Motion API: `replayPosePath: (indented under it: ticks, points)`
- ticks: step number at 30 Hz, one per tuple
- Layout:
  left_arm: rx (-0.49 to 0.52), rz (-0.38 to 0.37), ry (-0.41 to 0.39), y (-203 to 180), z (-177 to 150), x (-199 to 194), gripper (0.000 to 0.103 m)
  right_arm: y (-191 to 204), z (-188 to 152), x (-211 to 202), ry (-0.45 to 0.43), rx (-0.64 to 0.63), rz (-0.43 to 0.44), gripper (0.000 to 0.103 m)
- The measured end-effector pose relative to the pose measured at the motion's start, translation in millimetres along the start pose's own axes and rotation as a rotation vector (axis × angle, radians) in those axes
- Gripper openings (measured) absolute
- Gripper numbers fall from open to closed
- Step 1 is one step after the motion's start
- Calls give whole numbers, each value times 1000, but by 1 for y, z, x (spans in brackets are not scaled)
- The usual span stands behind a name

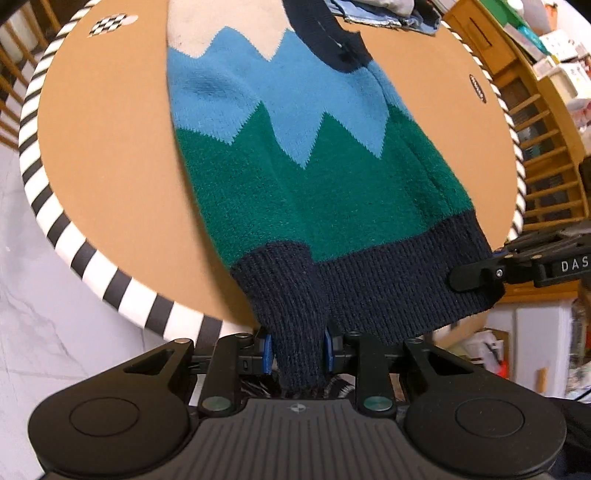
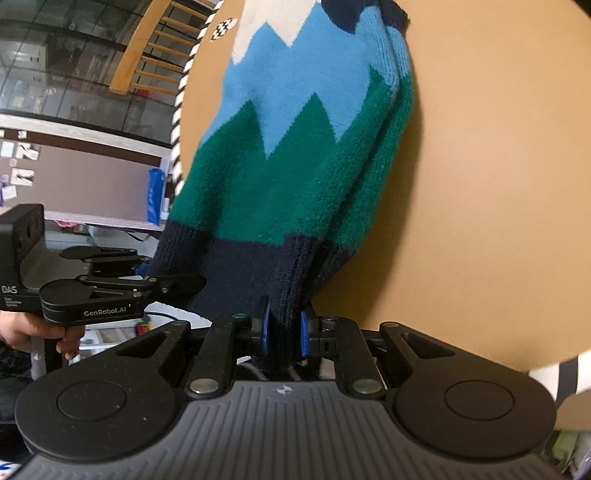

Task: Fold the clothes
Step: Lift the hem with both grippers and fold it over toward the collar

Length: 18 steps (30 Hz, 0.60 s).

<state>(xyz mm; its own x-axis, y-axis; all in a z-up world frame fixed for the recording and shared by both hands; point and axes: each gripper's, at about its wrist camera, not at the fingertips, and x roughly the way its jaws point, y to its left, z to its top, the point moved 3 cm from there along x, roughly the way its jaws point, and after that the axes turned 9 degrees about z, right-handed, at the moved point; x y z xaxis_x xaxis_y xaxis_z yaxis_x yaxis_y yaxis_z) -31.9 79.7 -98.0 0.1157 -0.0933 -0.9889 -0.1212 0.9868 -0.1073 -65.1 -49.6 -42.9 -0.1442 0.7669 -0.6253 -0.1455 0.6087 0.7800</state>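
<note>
A knitted sweater (image 1: 295,166) with cream, light blue and green zigzag bands and a navy ribbed hem lies lengthwise on the round brown table (image 1: 103,155). My left gripper (image 1: 297,349) is shut on the navy hem at its near left corner, lifted off the table. My right gripper (image 2: 284,330) is shut on the hem's other corner; it also shows at the right edge of the left wrist view, right gripper (image 1: 476,275). The left gripper (image 2: 177,284) appears at the left of the right wrist view, held by a hand (image 2: 22,332). The sweater (image 2: 295,147) hangs taut between both grips.
The table has a black-and-white striped rim (image 1: 74,243). A pile of blue denim clothes (image 1: 384,13) lies at the table's far edge. Wooden railings (image 1: 546,162) and shelves stand to the right. Pale floor (image 1: 55,332) lies below left.
</note>
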Motion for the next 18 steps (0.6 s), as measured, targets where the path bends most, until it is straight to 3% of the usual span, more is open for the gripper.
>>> replayPosePath:
  ticks: [7, 10, 12, 18]
  points:
    - [-204, -111, 127, 27, 3, -20, 27, 16, -17, 5, 16, 125, 77, 16]
    - [-180, -87, 152, 20, -2, -34, 27, 28, -31, 10, 48, 149, 89, 16]
    - [-143, -69, 147, 14, 1, -51, 26, 46, -33, 5, 43, 117, 108, 16]
    - [-36, -10, 1, 2, 53, -124, 26, 123, 5, -21, -32, -67, 110, 16]
